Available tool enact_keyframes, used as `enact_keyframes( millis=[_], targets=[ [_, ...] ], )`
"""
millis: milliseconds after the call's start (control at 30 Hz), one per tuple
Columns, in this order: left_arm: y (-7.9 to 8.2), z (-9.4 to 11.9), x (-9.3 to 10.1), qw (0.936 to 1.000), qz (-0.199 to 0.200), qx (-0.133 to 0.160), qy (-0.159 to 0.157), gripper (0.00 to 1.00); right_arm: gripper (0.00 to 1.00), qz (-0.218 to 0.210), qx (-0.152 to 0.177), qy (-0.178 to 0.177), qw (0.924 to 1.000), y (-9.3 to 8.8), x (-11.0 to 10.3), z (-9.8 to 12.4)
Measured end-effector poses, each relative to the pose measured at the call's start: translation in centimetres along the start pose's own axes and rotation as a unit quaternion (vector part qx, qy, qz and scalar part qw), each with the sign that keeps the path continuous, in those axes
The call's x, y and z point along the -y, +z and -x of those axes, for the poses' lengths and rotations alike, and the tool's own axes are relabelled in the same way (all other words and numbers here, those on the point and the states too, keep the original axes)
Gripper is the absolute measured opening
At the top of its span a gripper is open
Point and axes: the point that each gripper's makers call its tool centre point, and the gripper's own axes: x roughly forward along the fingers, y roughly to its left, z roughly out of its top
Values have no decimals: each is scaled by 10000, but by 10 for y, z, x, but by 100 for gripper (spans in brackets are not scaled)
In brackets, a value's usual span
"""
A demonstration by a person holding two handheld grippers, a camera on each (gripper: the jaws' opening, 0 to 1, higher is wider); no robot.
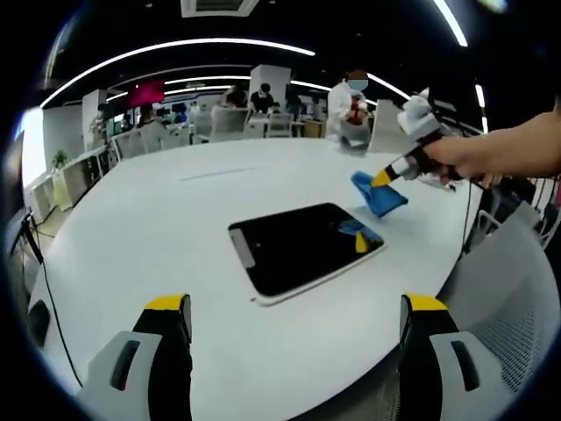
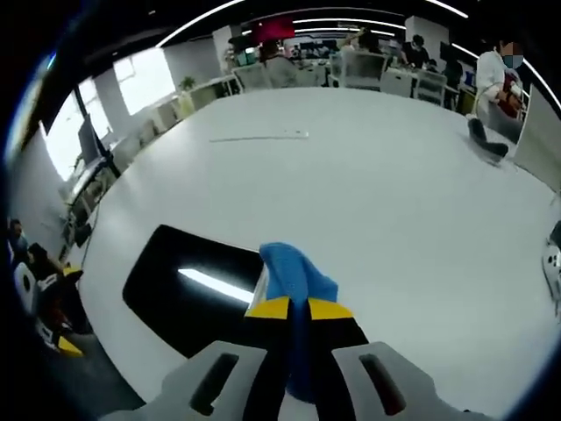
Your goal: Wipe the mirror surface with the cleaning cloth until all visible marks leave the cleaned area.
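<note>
Bright, even light from ceiling strips (image 1: 175, 44); one strip glares in the mirror (image 2: 188, 285); edges bow heavily; background people soft.

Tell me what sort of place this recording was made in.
Most likely an open-plan office or meeting area. A large white round table holds the mirror, mesh office chairs stand at its edge, and desks with seated people fill the background under long ceiling light strips.

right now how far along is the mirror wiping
Done: the right gripper is shut on the blue cloth, held near the mirror. In hand: carrying it in above the mirror's edge, not touching it yet. Left: the wiping itself. Marks are too small to judge. The left gripper is open.
</note>
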Motion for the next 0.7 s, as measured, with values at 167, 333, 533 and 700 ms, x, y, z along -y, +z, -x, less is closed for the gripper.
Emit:
enact_keyframes(
  millis=[167, 333, 533, 700],
  targets=[
    [0, 0, 0, 10000, 7, -1, 3, 99, 1, -154, -24, 102, 9998, 2, -6, -3],
    [-1, 0, 0, 10000, 6, -2, -10, 99, 1, -228, -93, 195, 9995, 3, -15, -9],
    [-1, 0, 1, 10000, -8, -22, -34, 99, 1, -360, -238, 273, 9987, 2, -22, -22],
    [-2, 0, 3, 10000, -27, -39, -64, 99, 1, -392, -365, 341, 9980, 5, -33, -36]
  ],
)
